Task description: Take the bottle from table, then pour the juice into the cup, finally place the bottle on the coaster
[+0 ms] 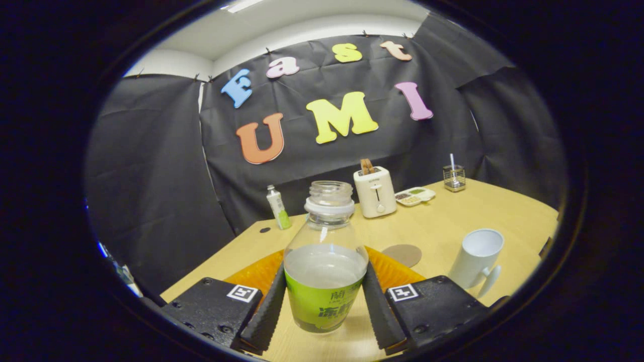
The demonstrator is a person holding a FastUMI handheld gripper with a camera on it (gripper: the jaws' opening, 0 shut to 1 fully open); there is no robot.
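Note:
A clear, uncapped bottle [325,261] with a green label and pale liquid up to about half its height stands upright between my two fingers. My gripper [324,301] is shut on the bottle, with both ribbed black pads [269,306] pressing its sides at label height. To the right of the fingers and a little ahead stands a white cup [477,257] with its handle facing me. A round brown coaster [402,254] lies flat on the wooden table [453,221] just beyond the bottle, between it and the cup.
An orange mat [261,271] lies under and behind the bottle. At the back of the table stand a cream toaster [374,191], a small snack tray [415,196], a wire holder [454,178] and a small green-white bottle [277,207].

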